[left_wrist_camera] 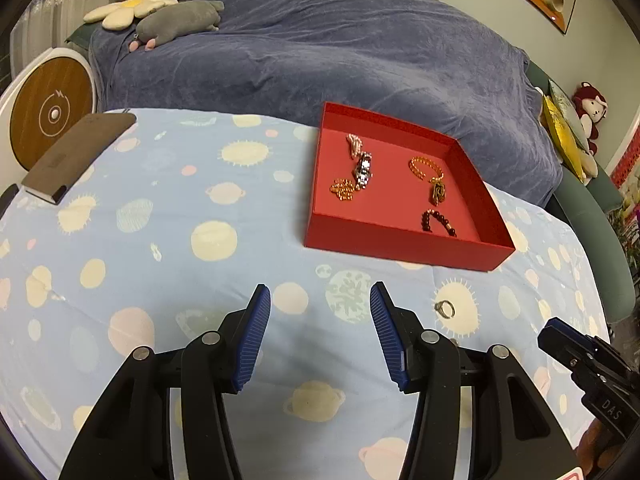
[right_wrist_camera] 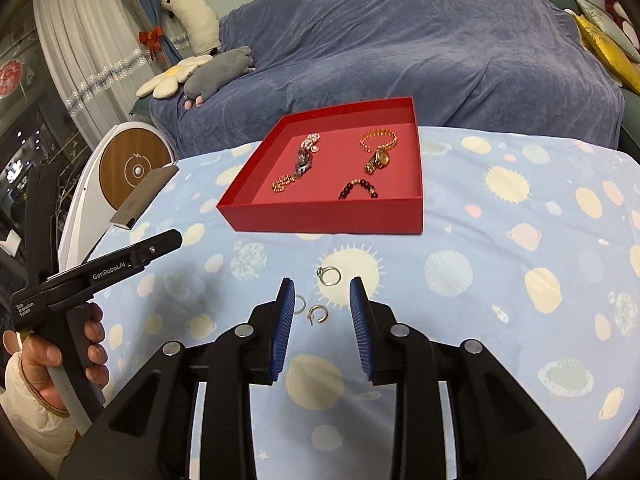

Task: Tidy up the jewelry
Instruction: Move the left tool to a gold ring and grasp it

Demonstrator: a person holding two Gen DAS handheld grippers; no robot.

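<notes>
Now I have both grippers released and empty: the left gripper [left_wrist_camera: 320, 300] over bare cloth, the right gripper [right_wrist_camera: 322, 292] framing the ring [right_wrist_camera: 329, 275] and two hoop earrings [right_wrist_camera: 317, 314] lying loose on the surface [right_wrist_camera: 500, 280], short of the red tray [right_wrist_camera: 320, 216], where the bracelets [right_wrist_camera: 378, 140] already lie.

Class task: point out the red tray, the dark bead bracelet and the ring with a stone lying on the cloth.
red tray [right_wrist_camera: 320, 216], right wrist view, front wall.
dark bead bracelet [right_wrist_camera: 357, 189], right wrist view, bead arc.
ring with a stone [right_wrist_camera: 329, 275], right wrist view, band.
</notes>
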